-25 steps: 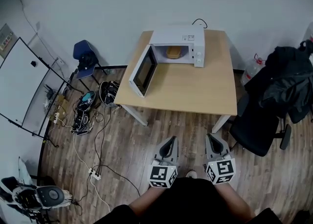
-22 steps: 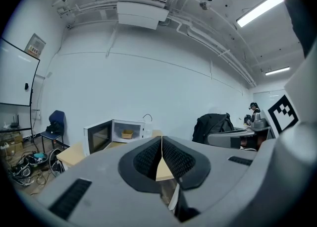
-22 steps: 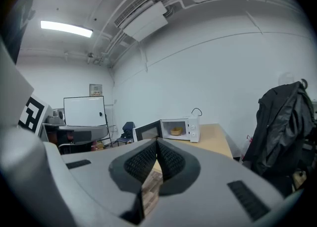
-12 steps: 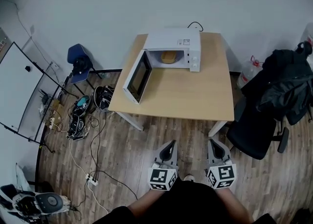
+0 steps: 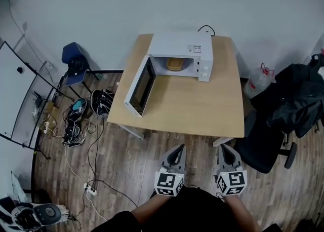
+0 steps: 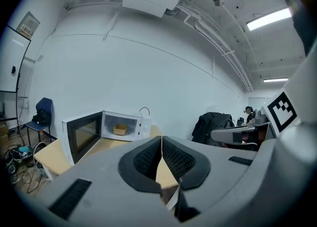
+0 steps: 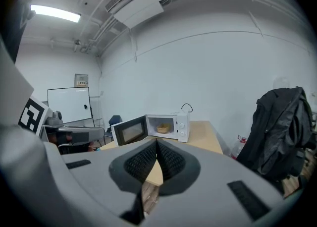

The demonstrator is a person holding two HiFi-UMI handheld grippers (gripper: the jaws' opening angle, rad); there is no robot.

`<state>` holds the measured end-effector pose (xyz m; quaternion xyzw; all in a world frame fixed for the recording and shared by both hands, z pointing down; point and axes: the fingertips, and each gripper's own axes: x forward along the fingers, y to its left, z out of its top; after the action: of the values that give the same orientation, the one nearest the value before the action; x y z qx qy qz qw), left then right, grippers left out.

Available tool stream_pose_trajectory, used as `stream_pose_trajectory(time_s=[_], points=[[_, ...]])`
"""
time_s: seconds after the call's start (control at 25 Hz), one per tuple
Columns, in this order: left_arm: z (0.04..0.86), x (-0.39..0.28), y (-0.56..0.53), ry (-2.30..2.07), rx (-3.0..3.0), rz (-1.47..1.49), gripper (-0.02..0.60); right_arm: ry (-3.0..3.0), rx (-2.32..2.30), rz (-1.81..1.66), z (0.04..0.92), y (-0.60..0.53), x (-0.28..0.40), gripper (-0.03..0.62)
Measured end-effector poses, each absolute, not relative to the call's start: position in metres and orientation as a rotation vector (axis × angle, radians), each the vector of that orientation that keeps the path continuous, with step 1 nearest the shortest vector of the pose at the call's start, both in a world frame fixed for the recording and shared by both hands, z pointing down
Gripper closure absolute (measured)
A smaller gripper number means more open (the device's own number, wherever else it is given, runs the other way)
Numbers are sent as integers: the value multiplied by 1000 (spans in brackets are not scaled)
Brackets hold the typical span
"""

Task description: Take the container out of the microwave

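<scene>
The person wears a black top (image 5: 198, 209), which shows as a dark rounded mass along the bottom edge of the head view. The left gripper (image 5: 177, 148) and the right gripper (image 5: 225, 148) look alike. Both are smooth light-grey plastic shells, broad at the back and narrowing to a blunt nose. Each carries a white cube at its rear, the left cube (image 5: 168, 183) and the right cube (image 5: 232, 182), printed with black square markers. In the gripper views each nose has a black rim around dark pads (image 6: 147, 157) with a fine grid texture. The grey shell bears short dark rectangular slots (image 6: 69, 198) on either side.
</scene>
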<state>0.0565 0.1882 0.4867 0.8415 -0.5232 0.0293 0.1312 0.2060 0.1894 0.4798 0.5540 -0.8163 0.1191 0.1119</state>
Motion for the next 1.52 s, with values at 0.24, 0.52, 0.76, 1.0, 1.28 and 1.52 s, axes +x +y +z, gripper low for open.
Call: stream_pose_trajectory(time_s=[0.24, 0.52, 0.76, 1.0, 1.28, 1.52], points=[[482, 22, 122, -1495, 2464, 107, 566, -2378, 1659, 337, 466, 118, 177, 534], [478, -24, 46, -1491, 2472, 97, 566, -2366, 1655, 325, 460, 48, 131, 534], [486, -53, -6, -1451, 2472, 101, 566, -2346, 1644, 322, 461, 1, 94, 534], [498, -69, -41, -1404, 2473, 119, 566, -2311, 1671, 333, 464, -32, 75, 534], [508, -79, -55, -1399, 2477, 120, 566, -2301, 1658, 335, 471, -38, 62, 534], [514, -79, -64, -1419, 2450, 131, 566, -2317, 1648, 341, 475, -52, 60, 534]])
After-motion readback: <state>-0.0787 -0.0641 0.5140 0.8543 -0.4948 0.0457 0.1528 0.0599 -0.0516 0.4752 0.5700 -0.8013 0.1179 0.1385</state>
